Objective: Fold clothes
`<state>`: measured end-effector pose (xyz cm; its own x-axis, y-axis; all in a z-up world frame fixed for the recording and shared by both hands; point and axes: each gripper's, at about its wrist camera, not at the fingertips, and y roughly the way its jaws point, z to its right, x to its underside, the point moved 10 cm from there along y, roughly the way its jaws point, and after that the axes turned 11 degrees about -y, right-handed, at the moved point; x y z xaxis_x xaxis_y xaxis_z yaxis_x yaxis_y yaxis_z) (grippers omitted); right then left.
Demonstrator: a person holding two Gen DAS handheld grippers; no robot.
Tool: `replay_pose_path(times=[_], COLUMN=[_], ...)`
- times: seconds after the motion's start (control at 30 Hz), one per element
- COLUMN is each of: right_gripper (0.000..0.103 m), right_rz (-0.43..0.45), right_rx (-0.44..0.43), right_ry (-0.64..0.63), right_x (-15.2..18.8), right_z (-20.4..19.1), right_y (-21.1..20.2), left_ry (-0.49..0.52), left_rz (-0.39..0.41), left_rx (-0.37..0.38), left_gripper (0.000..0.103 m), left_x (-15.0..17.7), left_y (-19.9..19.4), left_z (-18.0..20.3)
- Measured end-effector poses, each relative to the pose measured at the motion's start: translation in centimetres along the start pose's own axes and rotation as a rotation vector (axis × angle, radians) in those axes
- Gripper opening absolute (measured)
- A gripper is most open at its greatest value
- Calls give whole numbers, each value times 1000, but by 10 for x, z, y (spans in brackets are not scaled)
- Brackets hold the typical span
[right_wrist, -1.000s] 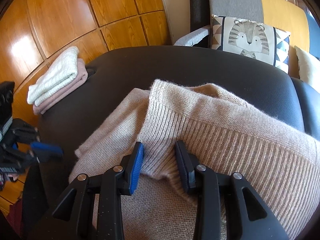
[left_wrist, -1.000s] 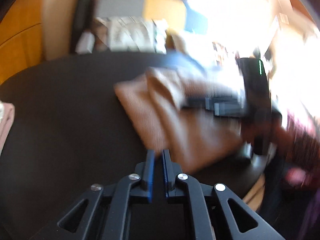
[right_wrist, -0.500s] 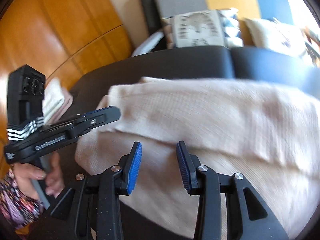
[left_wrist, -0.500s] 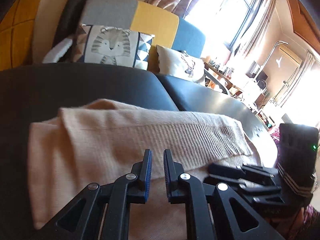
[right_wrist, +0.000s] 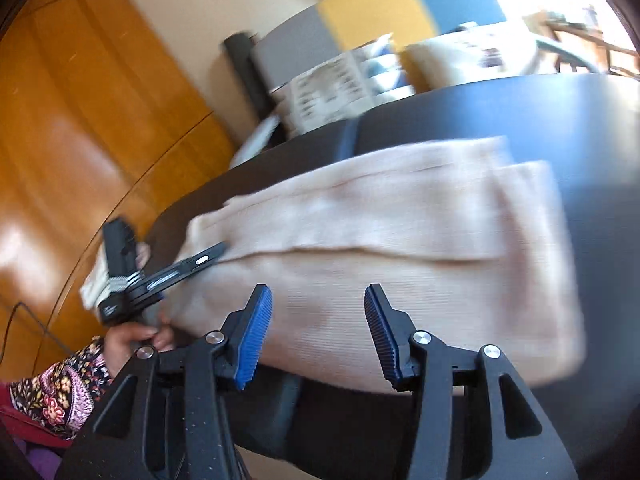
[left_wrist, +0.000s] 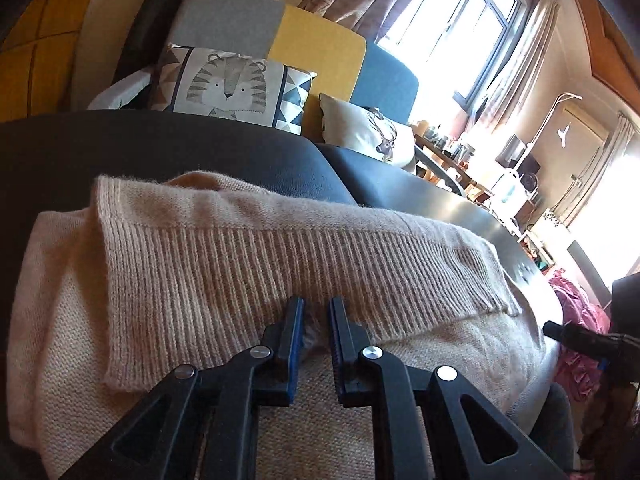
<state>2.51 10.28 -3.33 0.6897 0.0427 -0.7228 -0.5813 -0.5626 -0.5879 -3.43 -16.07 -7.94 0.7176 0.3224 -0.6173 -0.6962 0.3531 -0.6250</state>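
Observation:
A beige knitted sweater (left_wrist: 240, 260) lies folded on a black leather seat (left_wrist: 160, 148), its ribbed hem turned over on top. My left gripper (left_wrist: 317, 306) points down at the hem's near edge. Its jaws stand a narrow gap apart, with a bit of fuzzy hem edge between the tips. In the right wrist view the left gripper (right_wrist: 218, 249) reaches the sweater (right_wrist: 400, 240) from the left, held by a hand (right_wrist: 132, 336) in a floral sleeve. My right gripper (right_wrist: 316, 296) hovers over the sweater's near edge, its jaws opening with nothing between them.
A tiger cushion (left_wrist: 228, 84) and a deer cushion (left_wrist: 368, 132) lean on the sofa behind the seat. Wooden wall panels (right_wrist: 80, 120) stand to the left. A stack of folded clothes (right_wrist: 91, 282) sits behind the left gripper. Pink cloth (left_wrist: 576, 300) lies off the seat's right edge.
The right gripper let go of the ribbed hem, drew back, swung round and spread wider. The left gripper came in across the seat to the hem's near edge, its gap slightly wider.

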Motion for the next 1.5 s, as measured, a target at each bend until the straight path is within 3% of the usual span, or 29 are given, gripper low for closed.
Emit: replay_pose_path(times=[0.1, 0.2, 0.3, 0.43, 0.53, 0.6, 0.67, 0.83, 0.93, 1.07, 1.13, 1.2, 1.3, 1.5], right_gripper=[52, 52, 52, 51, 39, 38, 29, 27, 19, 14, 14, 0, 0, 0], right_rz=[6, -10, -18, -26, -57, -87, -120, -54, 8, -46, -111, -145, -110, -64], right_rx=[14, -15, -71, -112, -135, -144, -137, -129, -176, -250, -208, -155, -101, -84], right_ry=[52, 64, 87, 71, 50, 30, 50, 112, 81, 56, 31, 15, 36, 86], right_x=[0, 1, 1, -6, -7, -5, -1, -8, -21, -25, -17, -13, -17, -18], right_z=[44, 72, 95, 101, 101, 101, 108, 122, 110, 94, 100, 110, 127, 135], right_y=[-22, -24, -21, -7, 6, 14, 23, 13, 2, 20, 33, 44, 43, 43], left_ry=[59, 91, 218, 419, 468, 446, 447, 449, 427, 444, 456, 464, 474, 472], left_rz=[32, 8, -36, -102, -166, -220, -265, -257, -266, -254, -247, -241, -234, -232], left_rx=[-38, 85, 130, 147, 181, 225, 230, 239, 258, 245, 236, 229, 222, 227], left_gripper=[12, 12, 12, 13, 13, 13, 13, 13, 13, 13, 13, 13, 13, 13], left_x=[-3, 0, 7, 27, 46, 62, 79, 90, 90, 94, 94, 95, 96, 97], left_y=[-2, 0, 14, 43, 65, 75, 86, 90, 89, 86, 87, 87, 87, 87], left_z=[19, 66, 121, 185, 215, 228, 233, 226, 223, 224, 225, 227, 230, 229])
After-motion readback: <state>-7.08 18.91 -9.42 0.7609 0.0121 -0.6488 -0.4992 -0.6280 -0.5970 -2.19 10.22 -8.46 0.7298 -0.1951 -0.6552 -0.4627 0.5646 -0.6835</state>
